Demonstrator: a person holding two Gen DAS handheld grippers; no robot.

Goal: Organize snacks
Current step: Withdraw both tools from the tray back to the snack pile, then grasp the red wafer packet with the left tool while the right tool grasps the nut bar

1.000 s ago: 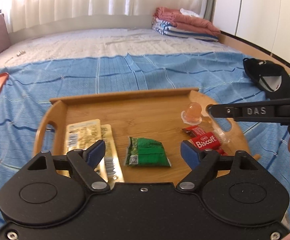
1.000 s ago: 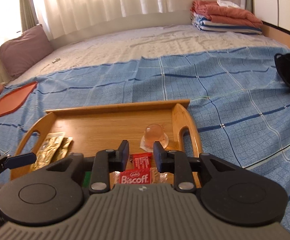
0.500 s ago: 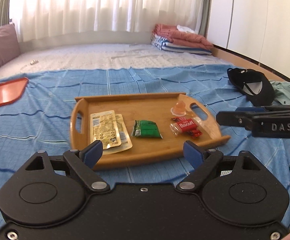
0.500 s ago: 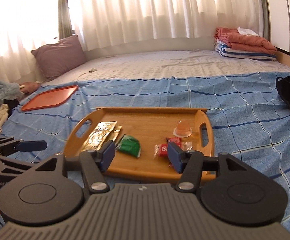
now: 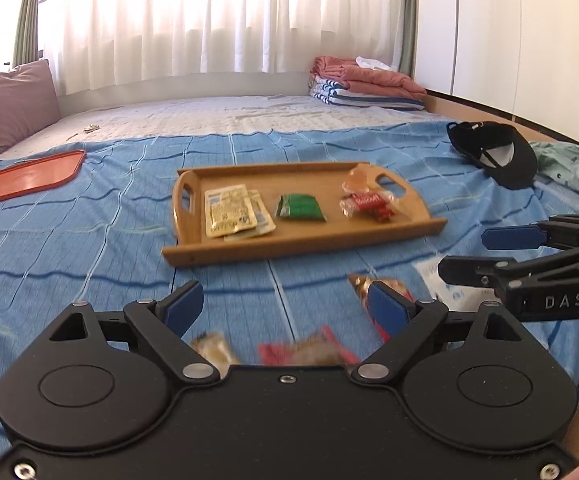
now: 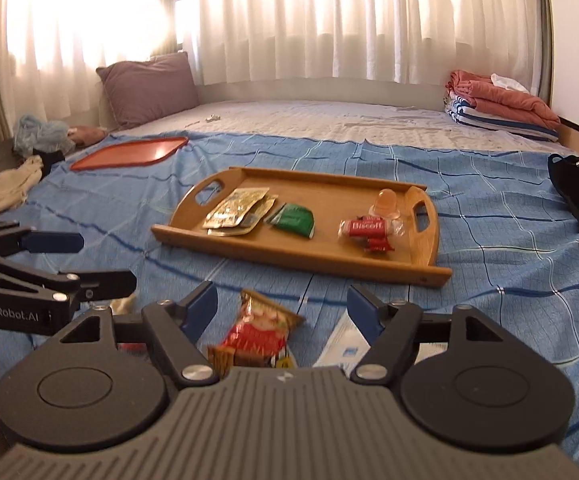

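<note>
2 sets of tongs hover low over a bed spread with a blue checked blanket (image 5: pixel 89 240), both released with nothing between their blue pads. The left tongs (image 5: pixel 285 308) have eased a little wider over the last moment. The right tongs (image 6: pixel 281 308) have just been opening much further and grasp nothing.

Ahead of both lies a wooden tray (image 5: pixel 301 240) with cut-out handles at each end. On it, at the left end, sit 2 overlapping yellow packets (image 5: pixel 231 216). A green packet (image 5: pixel 299 208) lies near the middle, apart from them. At the right end a red Biscoff packet (image 6: pixel 365 228) rests with a small jelly cup (image 6: pixel 385 202) just behind it.

Off the tray, on the blanket close under the tongs, lie loose snacks. A red and orange wrapper (image 6: pixel 259 330) sits between the right fingers' span, untouched, and a white packet (image 6: pixel 347 346) lies just to its right. In the left view more blurred wrappers (image 5: pixel 309 352) show near the body of the tongs.

Farther off are an orange tray (image 5: pixel 25 178), a black cap (image 5: pixel 497 152), folded towels (image 5: pixel 365 84) and a purple pillow (image 6: pixel 149 84).
</note>
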